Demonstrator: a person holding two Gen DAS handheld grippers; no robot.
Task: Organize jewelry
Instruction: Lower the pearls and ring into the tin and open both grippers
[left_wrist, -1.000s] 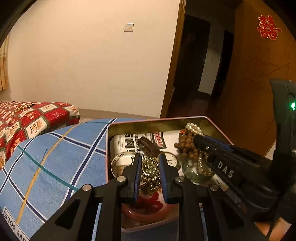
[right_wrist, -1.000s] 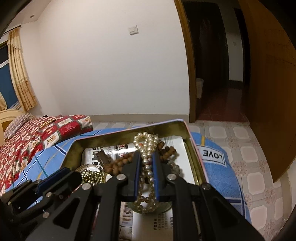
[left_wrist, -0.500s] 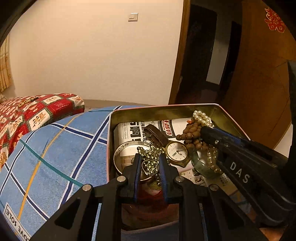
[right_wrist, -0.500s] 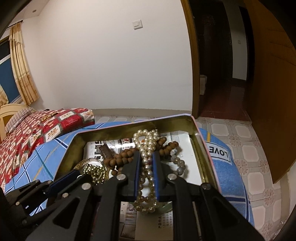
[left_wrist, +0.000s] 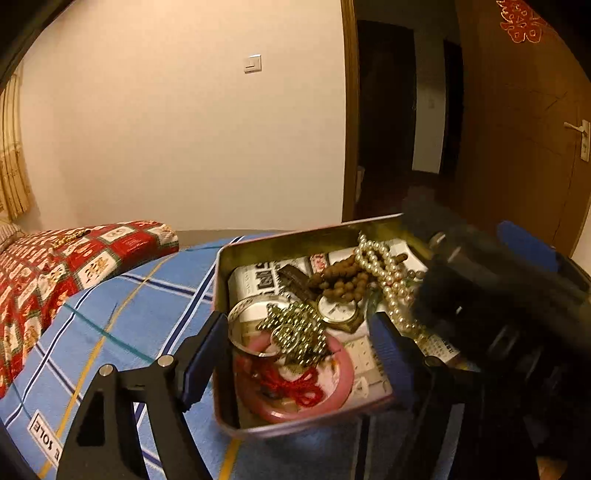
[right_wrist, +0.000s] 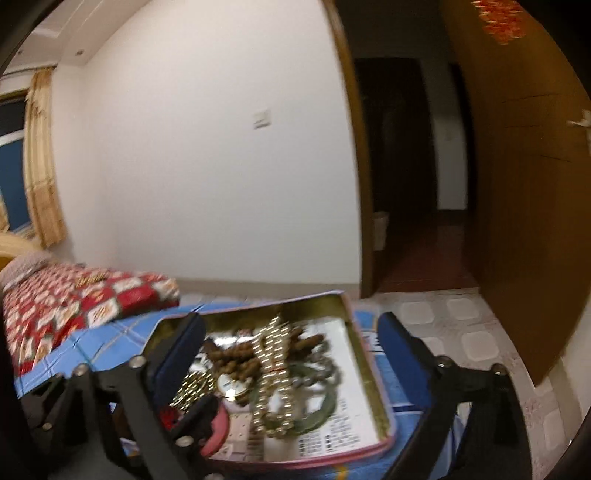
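Note:
A pink-rimmed metal tin (left_wrist: 280, 245) sits on a blue plaid blanket (left_wrist: 140, 306). In it lie a gold bead chain (left_wrist: 295, 328), a pearl necklace (left_wrist: 384, 273), brown wooden beads (left_wrist: 340, 277), a watch (left_wrist: 338, 312), a silver bangle (left_wrist: 240, 310), a pink bangle (left_wrist: 341, 373) and red cord (left_wrist: 291, 384). My left gripper (left_wrist: 295, 343) is open and empty over the tin. My right gripper (right_wrist: 291, 343) is open and empty above the tin (right_wrist: 365, 373); the pearl necklace (right_wrist: 271, 354) lies in it. The right gripper's body (left_wrist: 498, 295) shows blurred at the tin's right.
A red patterned quilt (left_wrist: 55, 266) lies on the bed at left. A cream wall with a light switch (left_wrist: 253, 63) is behind. An open doorway (left_wrist: 399, 122) and a wooden door (left_wrist: 524, 129) are at right. Tiled floor (right_wrist: 472, 332) lies past the bed.
Both grippers opened wide. The left let go of the gold bead chain and the right let go of the pearl necklace; both now lie in the tin. The right gripper lifted back.

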